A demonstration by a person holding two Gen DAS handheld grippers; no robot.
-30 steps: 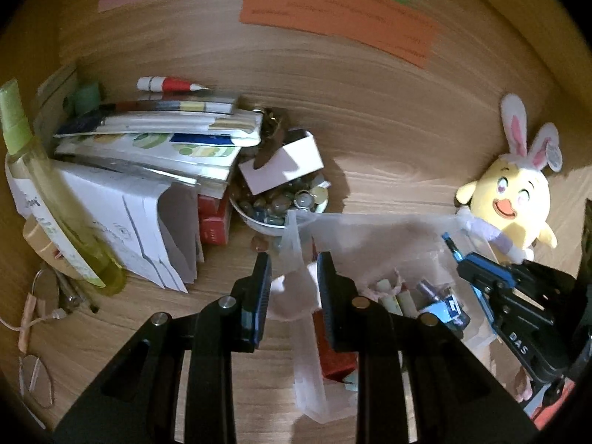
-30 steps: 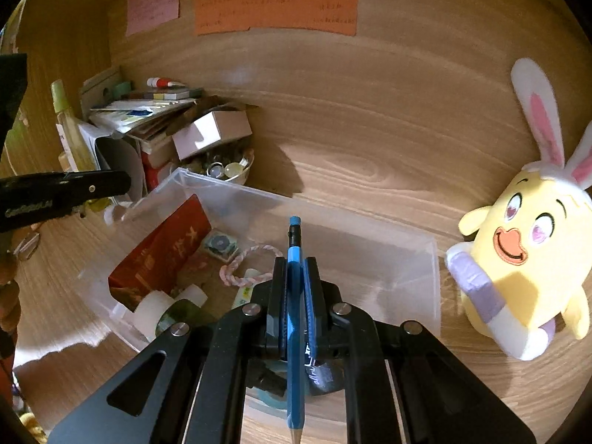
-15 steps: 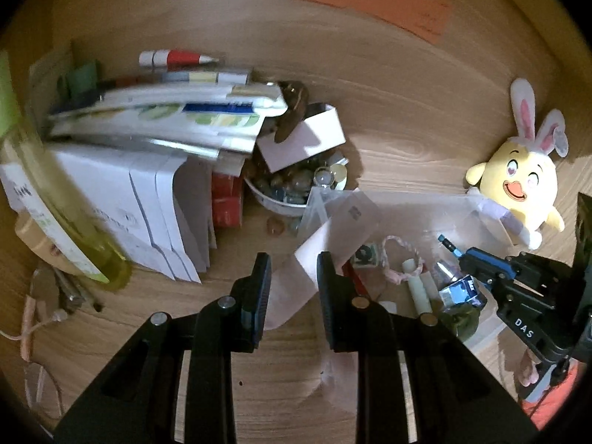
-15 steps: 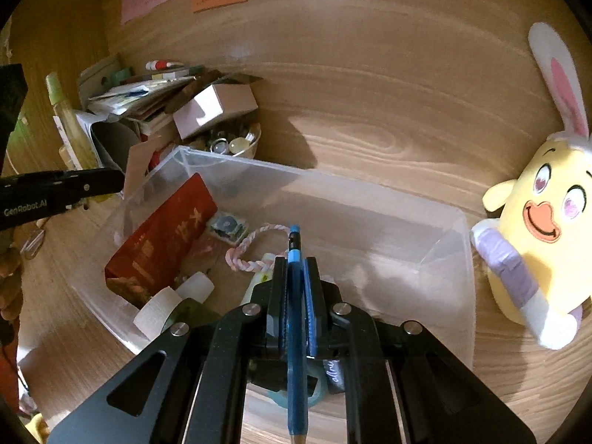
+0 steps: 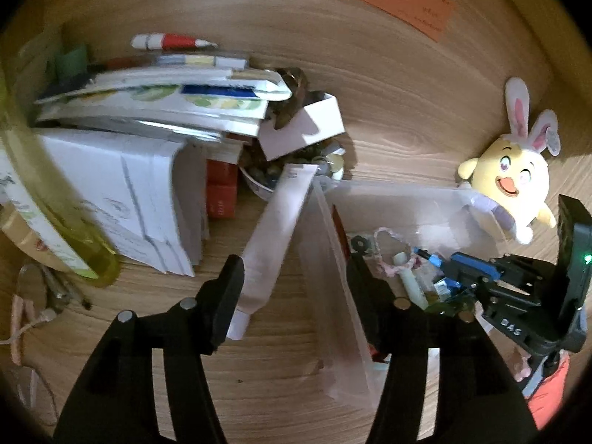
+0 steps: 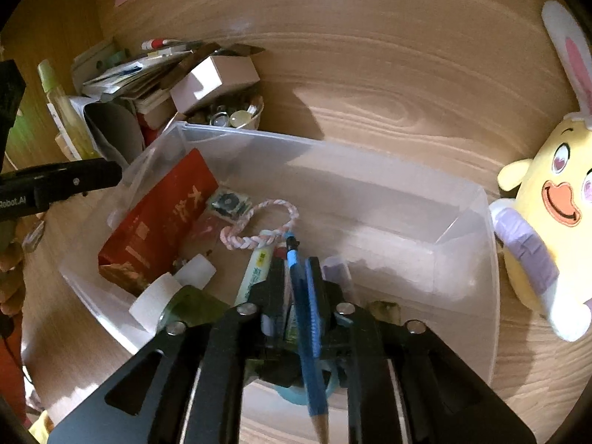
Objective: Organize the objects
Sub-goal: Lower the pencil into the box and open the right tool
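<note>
From the left wrist we've got the left gripper (image 5: 296, 270) with jaws wide and still opening, straddling the near wall of the clear plastic bin (image 5: 333, 296). A pale flat packet (image 5: 273, 236) leans just beside its left finger, and we can't tell if they touch.

From the right wrist, the right gripper (image 6: 298, 281) is easing open with the blue pencil (image 6: 307, 329) between its jaws, hanging over the bin (image 6: 462, 222). The plush chick (image 6: 547, 222) sits right beside the bin.

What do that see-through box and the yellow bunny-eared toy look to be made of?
The box looks like thin, frosted translucent plastic: the things inside show through its walls. The toy appears to be soft plush fabric, with a matte, fuzzy surface and stitched-looking facial features.
</note>
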